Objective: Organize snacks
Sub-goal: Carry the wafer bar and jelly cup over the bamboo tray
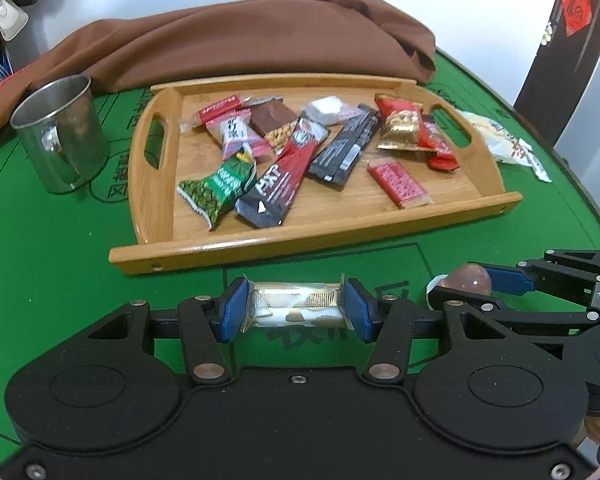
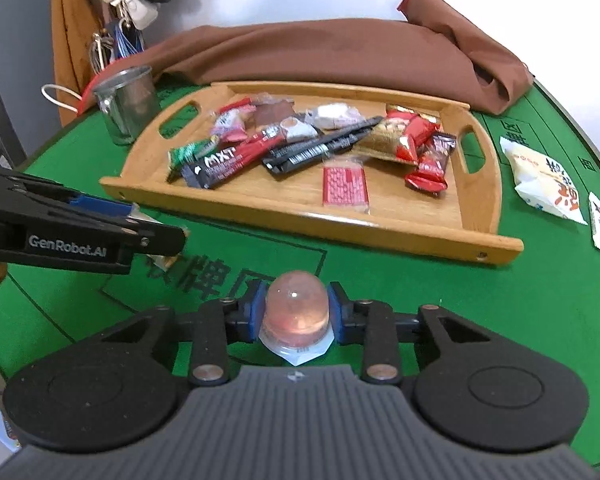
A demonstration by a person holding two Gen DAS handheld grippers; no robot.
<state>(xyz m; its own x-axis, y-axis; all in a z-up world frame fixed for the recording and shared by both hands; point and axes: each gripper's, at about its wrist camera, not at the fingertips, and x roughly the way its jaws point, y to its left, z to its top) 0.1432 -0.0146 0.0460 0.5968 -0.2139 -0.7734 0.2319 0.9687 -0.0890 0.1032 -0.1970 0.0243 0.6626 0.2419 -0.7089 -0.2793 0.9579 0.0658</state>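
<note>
Green felt printed with dark markings covers the tabletop (image 1: 52, 240), and in the left wrist view a wooden tray (image 1: 316, 236) sits in the middle of it, loosely heaped with wrapped snacks (image 1: 284, 168). The left tool (image 1: 296, 308) sits low before the tray's near rim, its blue pads pressed on the two ends of a small clear-wrapped snack (image 1: 296, 304); gripping it endwise looks meant to keep it level for carrying over the rim. A steel mug (image 1: 60, 132) stands just left of the tray, a brown cloth (image 1: 240, 40) lies bunched behind it, and a white packet (image 1: 500, 140) rests beyond the right handle. The right tool (image 1: 466, 286) reaches in from the right with a pinkish dome between its pads.

From the right wrist view, the right tool (image 2: 296, 314) is nearly closed, its pads clamped on the sides of a pink jelly cup (image 2: 294, 308), dome forward, the foil lid toward the camera. The left tool (image 2: 156, 230) comes in from the left, close by. The tray (image 2: 300, 220) lies ahead with bare wood near its front rim, likely room for both pieces. Two white packets (image 2: 548, 180) remain on the felt at the right, still outside. The raised rim is the only thing in the way.
</note>
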